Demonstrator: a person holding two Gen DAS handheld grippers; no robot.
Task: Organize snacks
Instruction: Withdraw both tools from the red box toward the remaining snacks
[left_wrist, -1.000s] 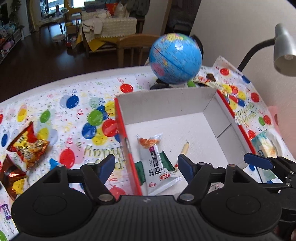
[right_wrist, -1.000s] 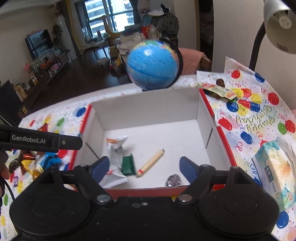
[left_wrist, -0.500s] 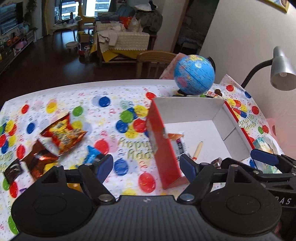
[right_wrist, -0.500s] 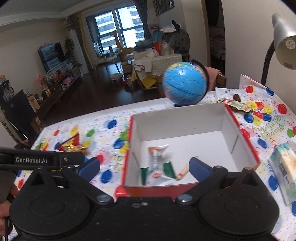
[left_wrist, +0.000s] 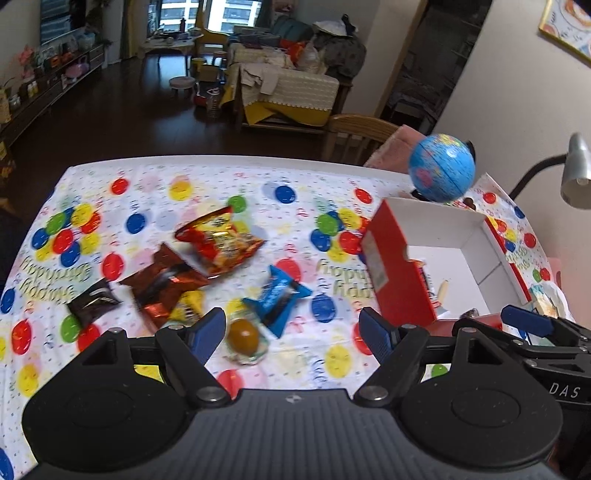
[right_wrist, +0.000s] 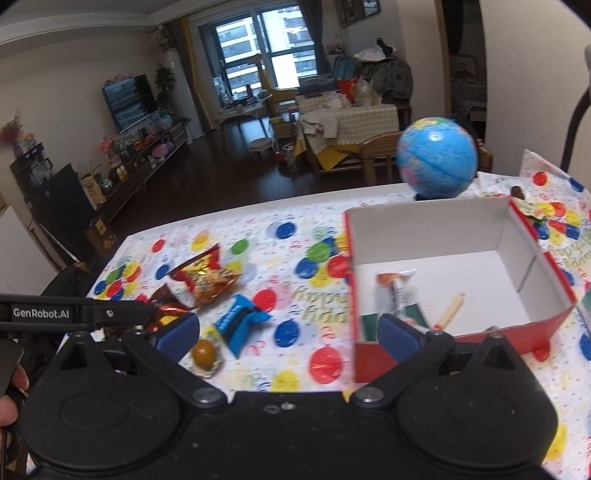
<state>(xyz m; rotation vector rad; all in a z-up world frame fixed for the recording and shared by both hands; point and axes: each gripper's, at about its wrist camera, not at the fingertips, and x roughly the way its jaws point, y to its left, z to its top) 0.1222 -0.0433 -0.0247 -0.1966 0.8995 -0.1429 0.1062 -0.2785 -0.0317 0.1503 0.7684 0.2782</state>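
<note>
A red box (left_wrist: 397, 280) (right_wrist: 532, 325) with a white inside stands on the right of the table. It holds a white and green packet (right_wrist: 397, 291) and a thin beige stick (right_wrist: 448, 312). Loose snacks lie left of it: a red and gold bag (left_wrist: 218, 245) (right_wrist: 205, 278), a brown foil bag (left_wrist: 162, 286), a small dark packet (left_wrist: 92, 301), a blue packet (left_wrist: 277, 295) (right_wrist: 238, 321) and a brown sweet in clear wrap (left_wrist: 243, 334) (right_wrist: 204, 352). My left gripper (left_wrist: 291, 332) hangs open above the sweet and the blue packet. My right gripper (right_wrist: 288, 330) is open and empty, between the snacks and the box.
A blue globe (left_wrist: 441, 173) (right_wrist: 436, 162) stands behind the box. A grey desk lamp (left_wrist: 574, 181) leans in at the far right, and a tissue pack (left_wrist: 546, 301) lies right of the box. A balloon-print cloth (left_wrist: 147, 192) covers the table. A wooden chair (left_wrist: 358, 129) stands beyond it.
Both grippers have swung left from over the box to the loose snacks. The right gripper's jaws have widened. Nothing was picked up.
</note>
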